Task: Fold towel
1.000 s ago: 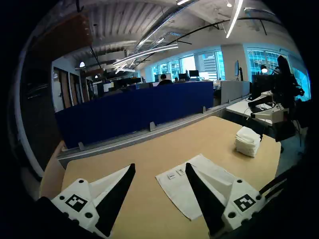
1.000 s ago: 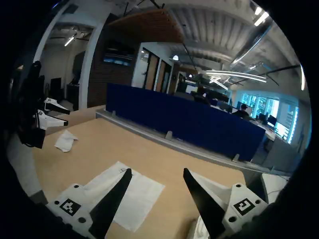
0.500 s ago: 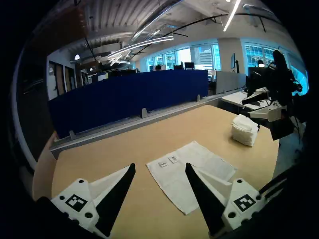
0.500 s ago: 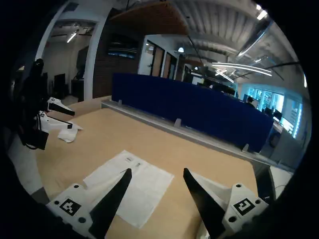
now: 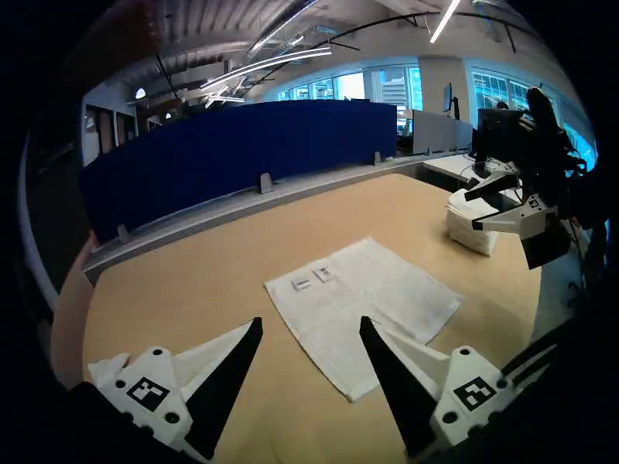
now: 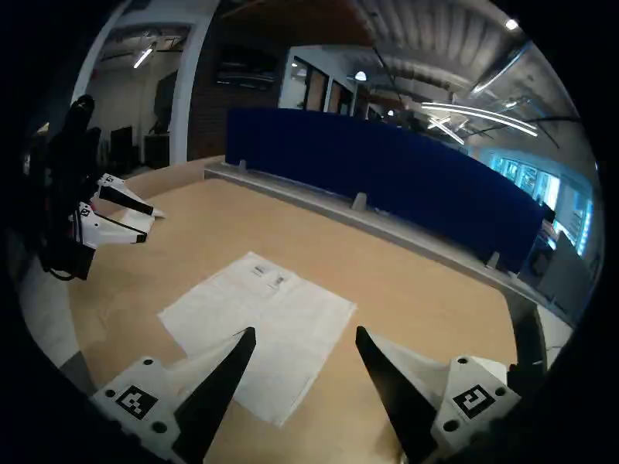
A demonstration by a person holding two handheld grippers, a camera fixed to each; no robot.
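Observation:
A white towel [image 5: 364, 301] lies flat and unfolded on the wooden table [image 5: 186, 271], with two small tags near its far edge. In the left gripper view, my left gripper [image 5: 309, 334] is open, hovering over the towel's near left corner. My right gripper [image 5: 470, 212] shows at the far right, open. In the right gripper view, the same towel [image 6: 267, 317] lies spread out below my open right gripper [image 6: 304, 340], whose fingers hover above its near edge. There the left gripper [image 6: 152, 226] hangs open at the far left.
A stack of folded white towels [image 5: 468, 232] sits at the table's right end, just behind the right gripper. A blue partition [image 5: 232, 155] on a grey rail borders the table's far side. A bit of white cloth [image 5: 100, 365] peeks beside my left finger.
Both views have tipped down and come closer over the table, so the towel now shows whole between the fingers. Both grippers stayed open.

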